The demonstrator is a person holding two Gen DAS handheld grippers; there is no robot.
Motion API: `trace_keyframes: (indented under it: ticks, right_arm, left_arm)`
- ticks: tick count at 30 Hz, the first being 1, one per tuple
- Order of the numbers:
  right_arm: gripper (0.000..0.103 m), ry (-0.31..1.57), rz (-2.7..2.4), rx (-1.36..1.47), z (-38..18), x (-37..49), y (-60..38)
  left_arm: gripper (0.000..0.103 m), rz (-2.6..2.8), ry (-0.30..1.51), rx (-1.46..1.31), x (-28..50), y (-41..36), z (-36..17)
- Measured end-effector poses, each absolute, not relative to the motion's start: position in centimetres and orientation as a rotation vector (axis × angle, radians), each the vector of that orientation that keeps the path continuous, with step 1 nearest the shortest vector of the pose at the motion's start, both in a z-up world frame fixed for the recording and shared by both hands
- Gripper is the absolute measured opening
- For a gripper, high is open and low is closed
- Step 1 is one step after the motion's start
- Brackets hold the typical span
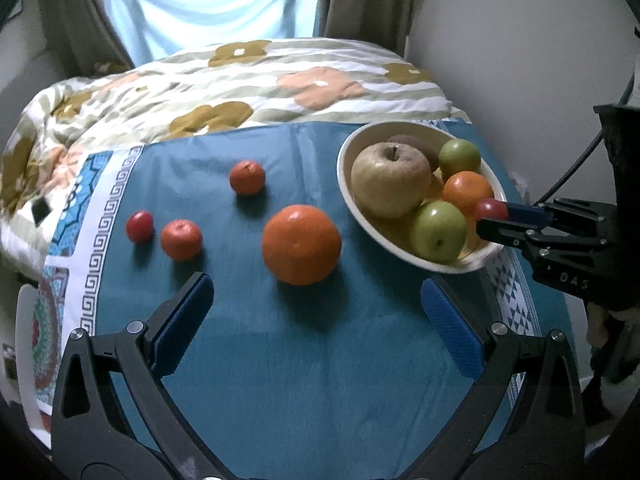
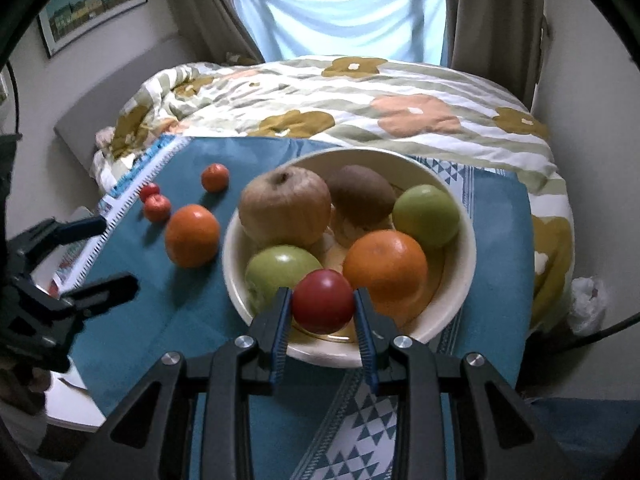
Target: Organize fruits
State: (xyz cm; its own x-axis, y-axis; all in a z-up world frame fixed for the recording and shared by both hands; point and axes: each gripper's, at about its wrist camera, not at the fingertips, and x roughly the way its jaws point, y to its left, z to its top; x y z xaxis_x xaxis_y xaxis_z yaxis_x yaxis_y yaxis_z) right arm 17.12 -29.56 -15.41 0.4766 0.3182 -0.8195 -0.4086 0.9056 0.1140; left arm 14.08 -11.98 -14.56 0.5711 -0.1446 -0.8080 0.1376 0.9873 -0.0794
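The small red fruit [image 2: 323, 301], pinched by the right hand-held gripper [image 2: 322, 312] just over the bowl [image 2: 460, 280] rim, could roll off the piled fruit onto the blue cloth [image 1: 300, 360] if dropped carelessly, while the left hand-held gripper [image 1: 316, 320] waits spread empty near the orange [image 1: 301, 244].

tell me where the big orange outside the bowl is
The big orange sits on the teal cloth, just left of the bowl, ahead of the open left claw.
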Motion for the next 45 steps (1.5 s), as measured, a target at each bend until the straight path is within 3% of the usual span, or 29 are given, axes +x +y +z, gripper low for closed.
trace_keyframes:
  ticks: [5, 7, 8, 9, 10, 31, 45]
  right_arm:
    - [0.03, 0.954, 0.436, -0.13, -15.7, 17.1, -29.6]
    - [0.055, 0.944, 0.437, -0.124, -15.6, 16.9, -29.8]
    - [0.08, 0.93, 0.44, -0.109, -15.5, 16.9, -29.8]
    - [0.095, 0.923, 0.441, -0.101, -15.4, 16.8, -30.0]
    - [0.097, 0.914, 0.44, -0.094, -15.3, 16.7, -30.2]
    - [0.098, 0.894, 0.538, -0.09, -9.3, 12.4, -29.5]
    - [0.098, 0.952, 0.423, 0.029, -8.3, 12.5, -23.6]
  left_arm:
    - [0.103, -0.152, 0.953, -0.013, 13.5, -11.8, -14.7]
    - [0.103, -0.149, 0.952, -0.016, 13.3, -11.7, -14.6]
    - [0.103, -0.146, 0.951, -0.018, 13.1, -11.6, -14.5]
    - [0.103, -0.144, 0.95, -0.018, 13.0, -11.6, -14.4]
    - [0.103, -0.141, 0.948, -0.019, 12.9, -11.5, -14.3]
    - [0.103, -0.025, 0.808, -0.028, 7.4, -7.9, -6.5]
    - [0.103, -0.073, 0.832, -0.013, 8.9, -1.9, -6.2]
